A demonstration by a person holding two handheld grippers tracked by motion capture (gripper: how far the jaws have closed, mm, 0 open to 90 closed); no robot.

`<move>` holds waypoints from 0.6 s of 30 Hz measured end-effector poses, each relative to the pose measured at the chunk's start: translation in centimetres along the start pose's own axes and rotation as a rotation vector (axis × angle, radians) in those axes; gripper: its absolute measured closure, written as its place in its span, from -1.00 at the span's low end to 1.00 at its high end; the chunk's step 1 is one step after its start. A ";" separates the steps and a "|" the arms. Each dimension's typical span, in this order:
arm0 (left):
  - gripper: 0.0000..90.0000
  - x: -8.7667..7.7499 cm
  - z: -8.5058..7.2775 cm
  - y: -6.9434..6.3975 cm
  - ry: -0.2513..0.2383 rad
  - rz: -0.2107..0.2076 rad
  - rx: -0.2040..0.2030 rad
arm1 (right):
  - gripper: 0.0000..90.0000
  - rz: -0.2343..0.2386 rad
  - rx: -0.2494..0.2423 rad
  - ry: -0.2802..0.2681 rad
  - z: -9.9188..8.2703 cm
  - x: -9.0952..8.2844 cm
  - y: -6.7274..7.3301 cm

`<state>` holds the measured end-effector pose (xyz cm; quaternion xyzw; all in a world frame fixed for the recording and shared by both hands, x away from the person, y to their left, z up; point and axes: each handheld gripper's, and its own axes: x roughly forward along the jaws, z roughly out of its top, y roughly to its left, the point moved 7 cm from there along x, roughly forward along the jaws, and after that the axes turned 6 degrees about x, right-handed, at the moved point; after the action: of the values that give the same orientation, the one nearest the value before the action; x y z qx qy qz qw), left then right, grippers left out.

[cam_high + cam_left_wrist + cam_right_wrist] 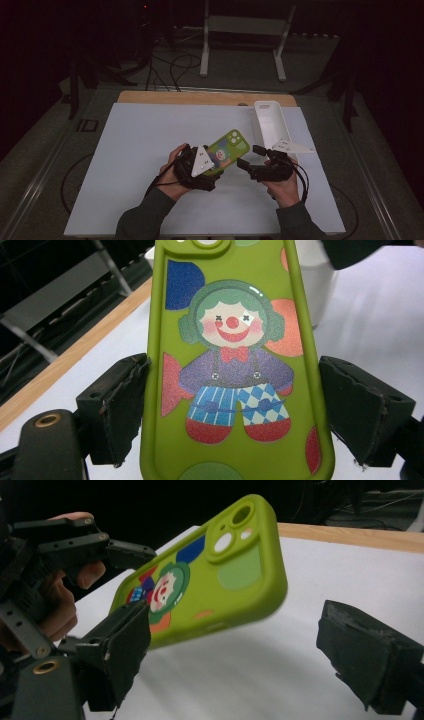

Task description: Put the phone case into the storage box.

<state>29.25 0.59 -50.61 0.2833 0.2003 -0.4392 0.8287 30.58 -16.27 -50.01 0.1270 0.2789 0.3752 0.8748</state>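
A lime-green phone case [231, 145] printed with a clown is held tilted above the white table top [140, 150]. My left gripper [214, 162] is shut on its lower half. In the left gripper view both pads press the long edges of the case [230, 365], camera cutout pointing away. My right gripper [250, 156] stands open just right of the case, jaws pointing toward its upper end. In the right gripper view the case [220, 575] hangs in front of the right gripper [235, 650]. Its left pad [125, 645] overlaps the case's lower edge and its right pad stands well apart.
A white oblong tray [270, 122] lies at the table's back right, close behind my right gripper. A wooden strip [200, 97] runs along the far edge. Beyond it are white stand legs [205, 45] and cables on the floor.
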 end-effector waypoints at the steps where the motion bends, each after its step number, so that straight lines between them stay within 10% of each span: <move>1: -0.64 0.0 0.0 -0.1 0.000 0.000 0.001 | -0.67 0.004 0.005 0.001 0.0 0.1 0.0; 10: -0.64 -0.4 0.4 -0.8 -0.039 -0.030 0.024 | -0.49 0.038 0.034 0.018 0.1 0.6 0.4; 18: -0.65 -0.6 0.7 -1.3 -0.072 -0.056 0.035 | 0.05 0.151 0.072 0.027 0.1 0.7 1.1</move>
<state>27.93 -0.09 -50.10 0.2763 0.1705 -0.4756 0.8176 30.39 -14.99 -49.74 0.1739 0.2937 0.4318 0.8349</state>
